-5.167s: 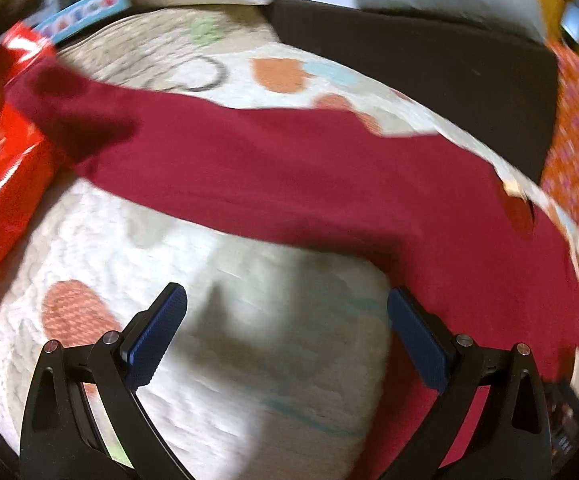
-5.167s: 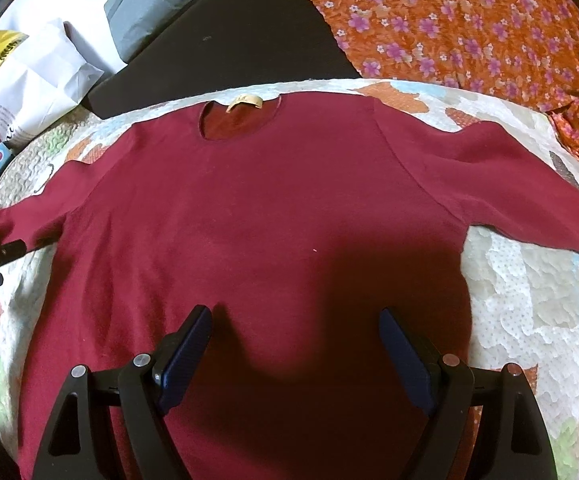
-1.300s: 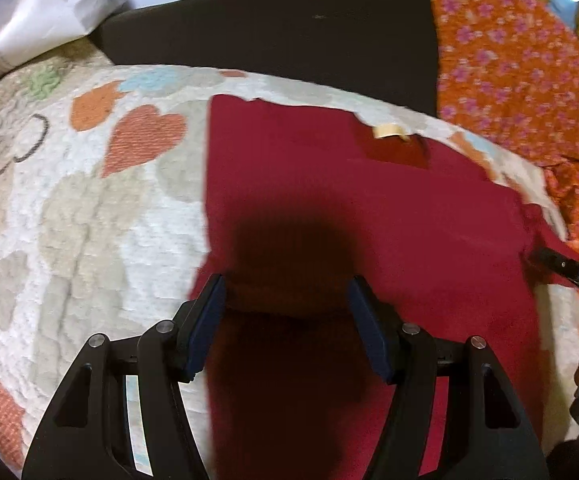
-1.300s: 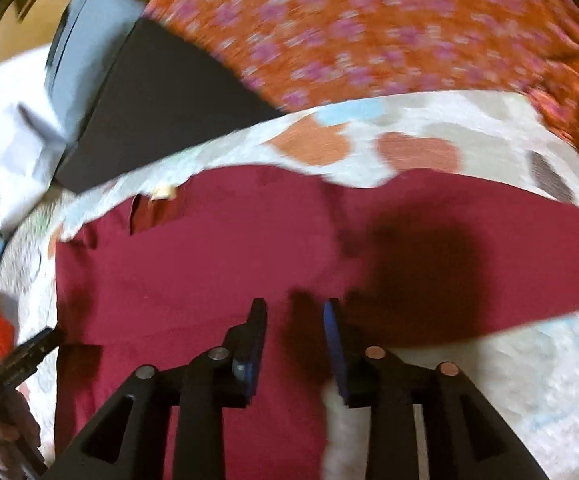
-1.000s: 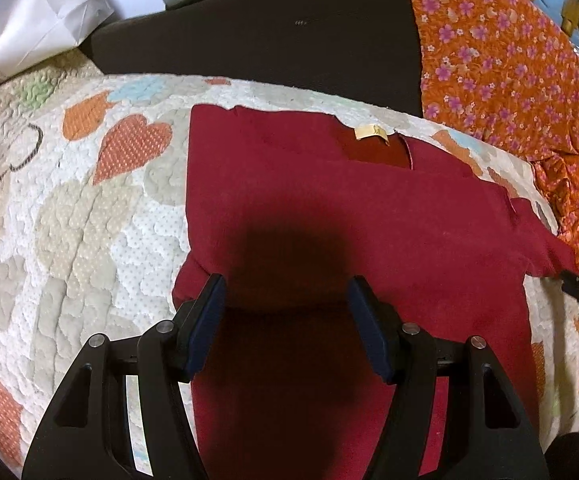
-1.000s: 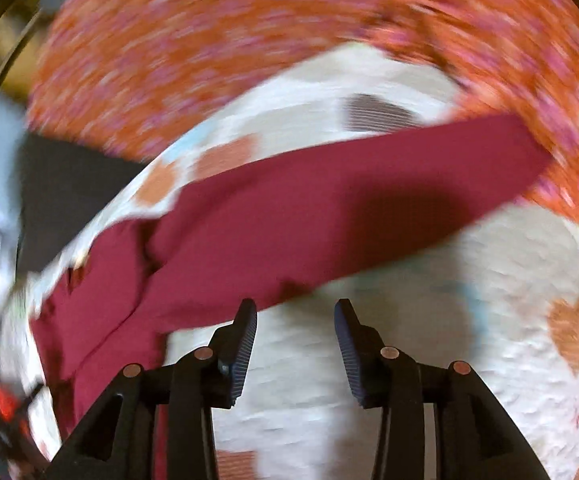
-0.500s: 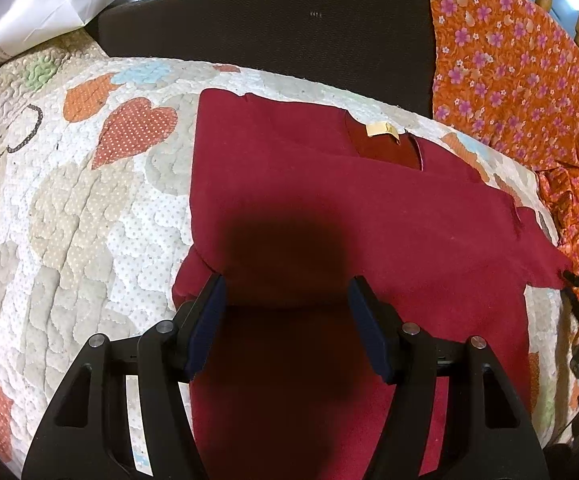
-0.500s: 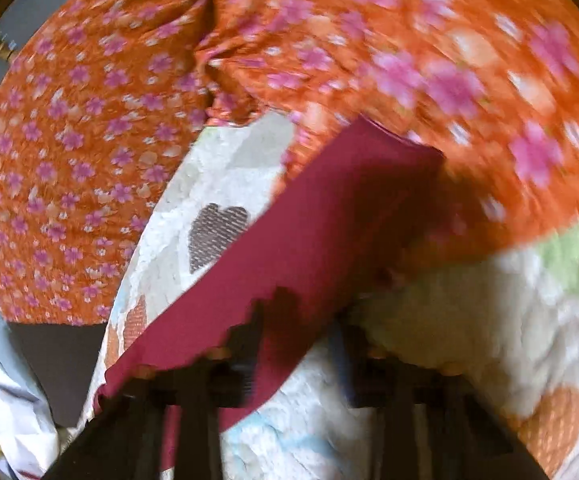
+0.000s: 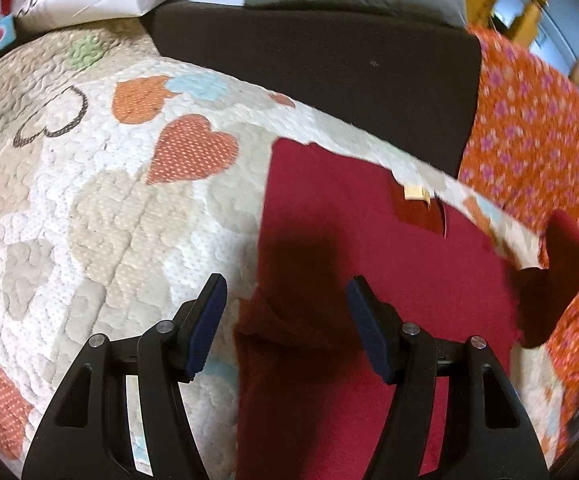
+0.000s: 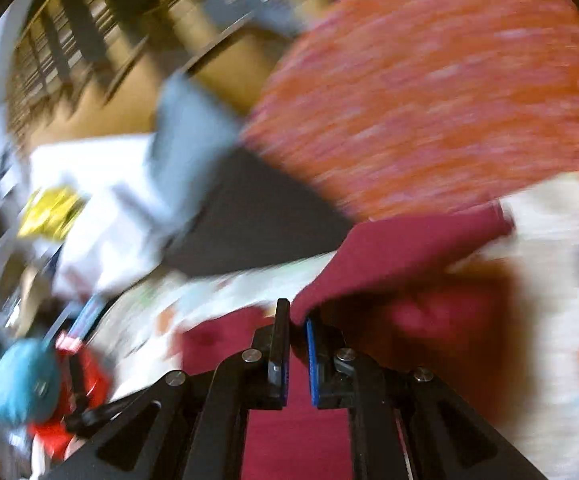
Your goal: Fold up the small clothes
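You had just clamped your right gripper (image 10: 297,354) onto the sweater's (image 9: 369,264) sleeve (image 10: 401,256) and lifted it for folding, while your left gripper (image 9: 285,320) hung half open, empty.

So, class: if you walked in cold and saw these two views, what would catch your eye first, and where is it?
The dark red sweater dominates, spread on the heart-patterned quilt with its left side already folded in. The right gripper is shut on the sweater's sleeve and lifts it, in a blurred view. The left gripper is open over the folded edge, and an orange floral cloth glows at the right.
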Tool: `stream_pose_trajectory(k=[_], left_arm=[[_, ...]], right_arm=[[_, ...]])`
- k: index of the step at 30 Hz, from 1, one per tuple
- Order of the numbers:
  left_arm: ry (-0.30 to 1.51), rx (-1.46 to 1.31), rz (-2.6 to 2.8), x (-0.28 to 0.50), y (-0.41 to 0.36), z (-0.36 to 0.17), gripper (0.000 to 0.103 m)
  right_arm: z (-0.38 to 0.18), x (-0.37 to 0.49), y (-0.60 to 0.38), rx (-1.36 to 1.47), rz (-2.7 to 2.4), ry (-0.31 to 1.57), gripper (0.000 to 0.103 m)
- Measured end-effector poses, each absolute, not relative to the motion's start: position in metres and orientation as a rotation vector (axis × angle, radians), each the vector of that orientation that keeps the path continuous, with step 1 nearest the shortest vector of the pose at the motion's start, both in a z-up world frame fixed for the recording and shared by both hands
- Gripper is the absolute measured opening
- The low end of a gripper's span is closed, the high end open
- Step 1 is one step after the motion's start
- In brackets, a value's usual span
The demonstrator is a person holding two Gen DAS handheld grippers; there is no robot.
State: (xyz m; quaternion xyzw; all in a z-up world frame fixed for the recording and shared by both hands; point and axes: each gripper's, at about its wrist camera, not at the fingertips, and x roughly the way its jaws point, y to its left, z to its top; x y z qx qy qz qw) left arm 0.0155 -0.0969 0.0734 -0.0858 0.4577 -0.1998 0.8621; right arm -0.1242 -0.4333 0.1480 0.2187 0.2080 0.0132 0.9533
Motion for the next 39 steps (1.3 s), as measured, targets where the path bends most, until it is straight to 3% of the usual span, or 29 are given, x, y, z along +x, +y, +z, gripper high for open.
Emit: stream_pose_trajectory(k=[3, 7, 14, 31, 33, 35, 39], left_arm=[[0.957, -0.215, -0.420, 0.019, -0.091, 0.075, 0.063], [0.975, -0.241, -0.452, 0.020, -0.092, 0.074, 0.063], [0.964, -0.248, -0.517, 0.016, -0.102, 0.077, 0.063], [0.988, -0.289, -0.603, 0.023, -0.125, 0.064, 0.064], [0.985, -0.294, -0.643, 0.024, -0.136, 0.063, 0.047], [0.996, -0.263, -0.643, 0.026, -0.147, 0.062, 0.011], [0.971, -0.215, -0.668, 0.022, -0.160, 0.072, 0.006]], right_arm=[[0.115, -0.077, -0.372, 0.372, 0.122, 0.507, 0.007], [0.035, -0.016, -0.314, 0.269, 0.202, 0.869, 0.009], [0.045, -0.054, -0.324, 0.245, 0.209, 0.809, 0.025], [0.067, -0.151, -0.436, 0.490, 0.002, 0.654, 0.027], [0.068, -0.159, -0.449, 0.515, -0.037, 0.626, 0.027], [0.067, -0.163, -0.457, 0.528, -0.061, 0.607, 0.027], [0.058, -0.160, -0.466, 0.512, -0.158, 0.633, 0.023]])
